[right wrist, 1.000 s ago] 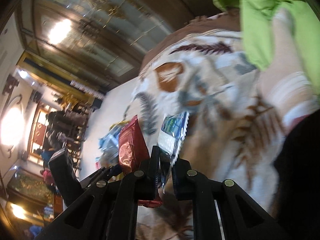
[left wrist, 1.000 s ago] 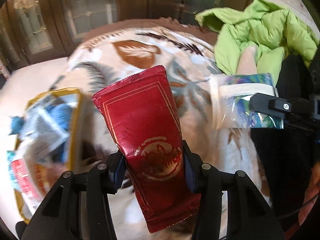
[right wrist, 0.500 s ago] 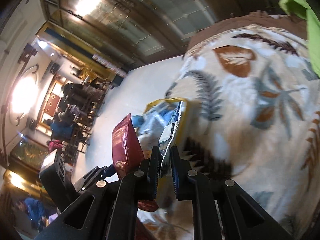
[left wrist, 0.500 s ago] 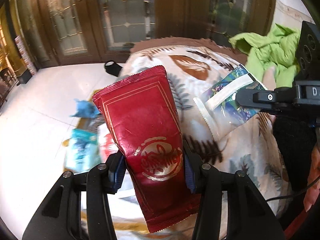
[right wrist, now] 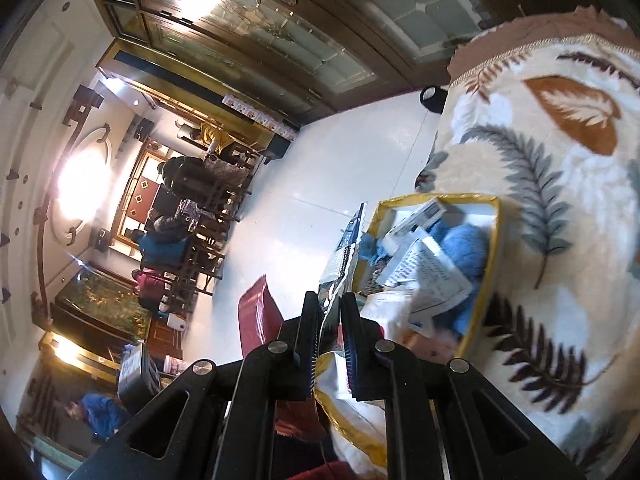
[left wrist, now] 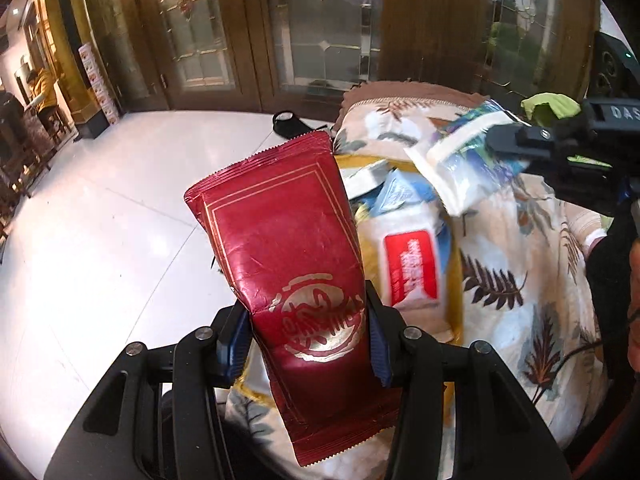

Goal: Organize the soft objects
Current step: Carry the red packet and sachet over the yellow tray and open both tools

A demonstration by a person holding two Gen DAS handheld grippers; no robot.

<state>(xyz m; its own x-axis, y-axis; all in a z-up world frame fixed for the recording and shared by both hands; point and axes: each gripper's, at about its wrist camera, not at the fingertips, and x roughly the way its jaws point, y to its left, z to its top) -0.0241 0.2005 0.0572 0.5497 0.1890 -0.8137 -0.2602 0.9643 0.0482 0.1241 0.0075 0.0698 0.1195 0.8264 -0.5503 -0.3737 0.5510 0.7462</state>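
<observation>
The left tool (left wrist: pixel 306 344) grips a red packet (left wrist: pixel 288 248) upright; the right tool (right wrist: pixel 330 344) pinches a blue-and-white packet (left wrist: pixel 464 168) (edge-on in its own view) above the yellow-rimmed bag (right wrist: pixel 496 240) on the leaf-patterned blanket (right wrist: pixel 560 200).

text: "DAS" | on: right tool body (left wrist: pixel 616 114) | other print: unreadable
</observation>
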